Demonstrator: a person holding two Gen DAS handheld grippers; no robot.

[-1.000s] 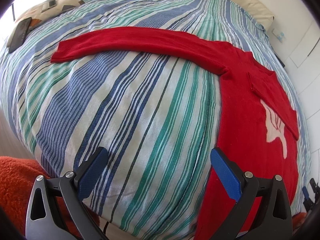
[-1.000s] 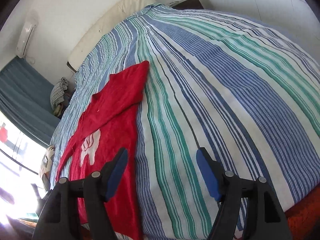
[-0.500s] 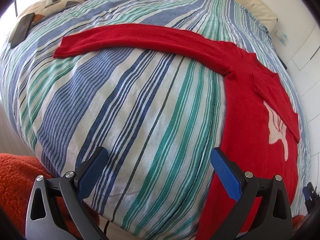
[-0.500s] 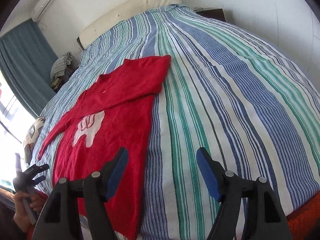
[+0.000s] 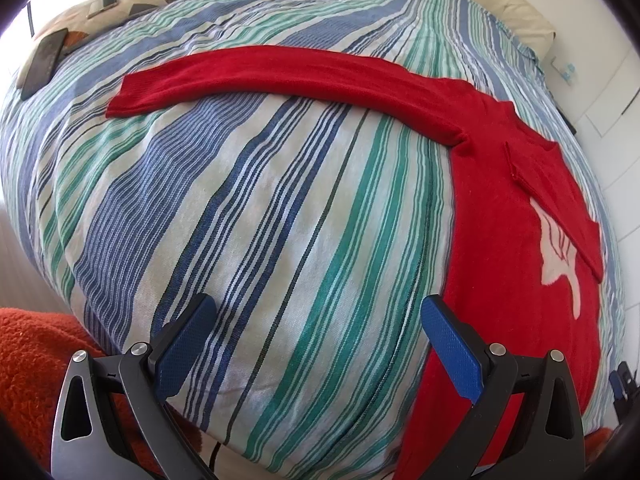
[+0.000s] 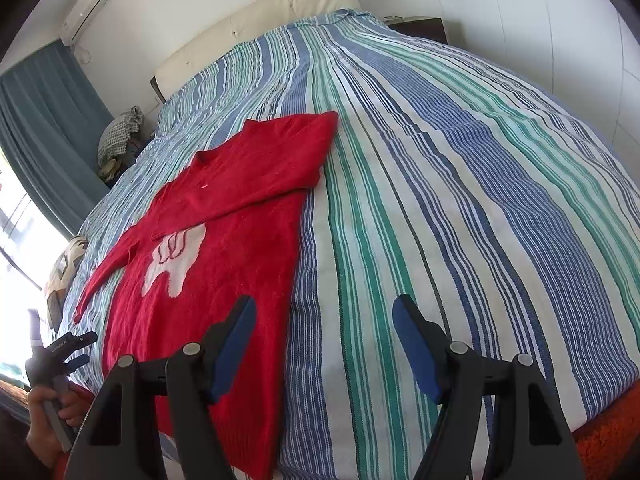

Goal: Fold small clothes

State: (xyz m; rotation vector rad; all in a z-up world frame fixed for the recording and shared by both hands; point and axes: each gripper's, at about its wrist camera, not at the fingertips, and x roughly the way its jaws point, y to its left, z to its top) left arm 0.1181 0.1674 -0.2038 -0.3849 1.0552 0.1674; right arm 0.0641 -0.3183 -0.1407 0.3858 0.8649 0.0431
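One red sweater point(image 6: 224, 240) lies flat on the bed point(image 6: 460, 200), which is covered by a single sheet striped in blue, green and white. The sweater has one white motif point(image 6: 172, 264) on its chest. Of its two sleeves, one point(image 5: 280, 76) stretches straight out across the stripes, and the other point(image 6: 280, 160) is folded over the body of the garment, its edge covering the top of the motif.

Two claws are in view, each with two blue-padded fingers. The left claw point(image 5: 316, 344) hangs above the near edge of the bed with its jaws wide and nothing between them; one blue pad point(image 5: 448, 344) stands over the sweater's hem edge, the other over bare sheet. The right claw point(image 6: 324, 344) also stands wide and empty, one finger over the lower part of the sweater, the other over the stripes.

In the right wrist view a hand point(image 6: 52, 416) grips the handle of the left claw at the lower left. One patterned cushion point(image 5: 104, 12) sits at the far corner of the bed, with one dark flat object point(image 5: 44, 60) beside it. An orange fuzzy blanket point(image 5: 32, 360) shows below the bed's edge.
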